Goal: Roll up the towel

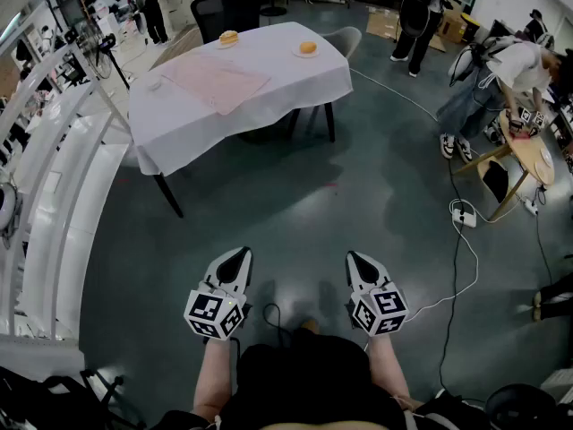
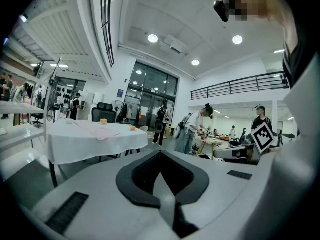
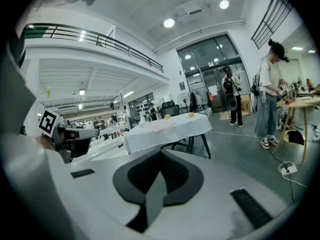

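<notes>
My left tool (image 1: 238,258) and right tool (image 1: 354,260) are closed, empty; the pink towel (image 1: 215,81) looks soft and limp, best pinched at its near corners.

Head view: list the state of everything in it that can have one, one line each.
left tongs: shut, empty, away from the table.
right tongs: shut, empty, away from the table.
towel: spread flat on the table, not rolled.
table: standing, draped in a white cloth.
left plate: holds one round item.
right plate: holds one round item.
</notes>
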Available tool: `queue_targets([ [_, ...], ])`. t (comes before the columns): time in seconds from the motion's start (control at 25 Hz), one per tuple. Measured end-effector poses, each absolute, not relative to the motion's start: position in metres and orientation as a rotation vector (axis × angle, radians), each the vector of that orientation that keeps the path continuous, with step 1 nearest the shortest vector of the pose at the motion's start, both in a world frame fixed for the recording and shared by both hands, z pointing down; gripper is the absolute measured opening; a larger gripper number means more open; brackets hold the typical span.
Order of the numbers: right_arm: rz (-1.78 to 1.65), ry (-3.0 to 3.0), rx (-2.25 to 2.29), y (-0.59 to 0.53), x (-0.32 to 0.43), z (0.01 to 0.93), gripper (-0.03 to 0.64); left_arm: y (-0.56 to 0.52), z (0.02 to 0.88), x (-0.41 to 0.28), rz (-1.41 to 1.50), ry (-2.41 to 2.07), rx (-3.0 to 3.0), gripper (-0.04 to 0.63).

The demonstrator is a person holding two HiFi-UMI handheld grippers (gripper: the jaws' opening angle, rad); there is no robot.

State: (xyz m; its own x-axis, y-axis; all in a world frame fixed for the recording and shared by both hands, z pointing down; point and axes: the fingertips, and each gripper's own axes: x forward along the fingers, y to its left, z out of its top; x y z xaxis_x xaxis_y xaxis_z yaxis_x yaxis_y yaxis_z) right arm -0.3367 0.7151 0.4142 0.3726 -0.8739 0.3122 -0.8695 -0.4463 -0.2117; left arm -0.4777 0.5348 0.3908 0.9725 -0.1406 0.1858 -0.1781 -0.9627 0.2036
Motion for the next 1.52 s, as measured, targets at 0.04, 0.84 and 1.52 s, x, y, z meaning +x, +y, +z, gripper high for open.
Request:
queue_targets([
  [0.04,-0.602,1.667,-2.582,0.71,-0.348,0.413,0.003,0.532,0.392,-0.489,0.248,-0.244,2.89,0.006],
  [0.84,-0.572,1.688,-2.545,0.73,-0.366,0.419,0.005,0.557,0.398,-0.486,0.187,-0.191,2.895,0.006],
  [1.52,-0.579,1.655,-2.537,0.745,-0.337,0.421,0.252,0.549,0.4,-0.469,0.117,-0.303,2.779,0.238],
])
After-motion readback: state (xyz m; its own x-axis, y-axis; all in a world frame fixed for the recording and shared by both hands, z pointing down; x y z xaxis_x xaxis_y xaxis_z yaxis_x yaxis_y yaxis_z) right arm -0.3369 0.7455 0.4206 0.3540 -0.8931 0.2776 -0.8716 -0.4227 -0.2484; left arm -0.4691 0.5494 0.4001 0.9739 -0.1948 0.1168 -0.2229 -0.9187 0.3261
